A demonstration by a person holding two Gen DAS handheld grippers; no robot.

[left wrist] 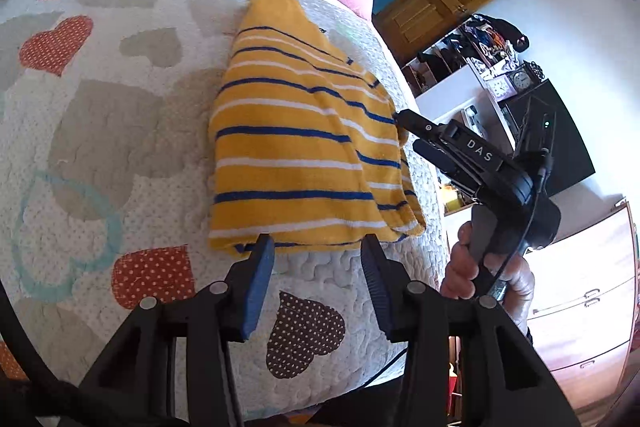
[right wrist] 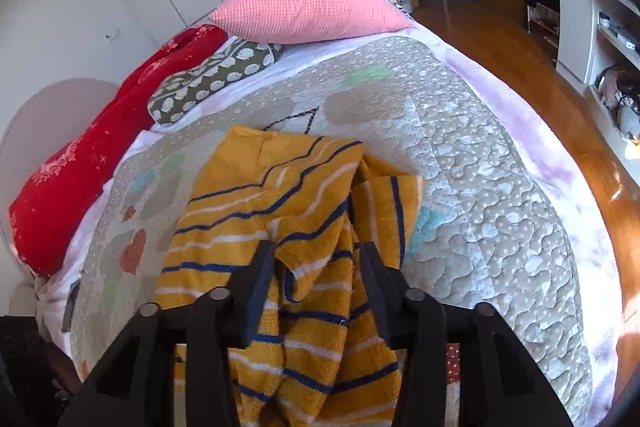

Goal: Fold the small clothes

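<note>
A small yellow garment with blue and white stripes lies on the quilted bedspread, partly folded. My left gripper is open just at its near hem, touching nothing. My right gripper reaches in from the right and touches the garment's right edge. In the right wrist view the right gripper has its fingers apart with bunched garment cloth between and beneath them; no pinch is visible.
A pink pillow, a patterned cushion and a red blanket lie at the bed's head. The bed edge drops to a wooden floor on the right. Shelves stand beyond.
</note>
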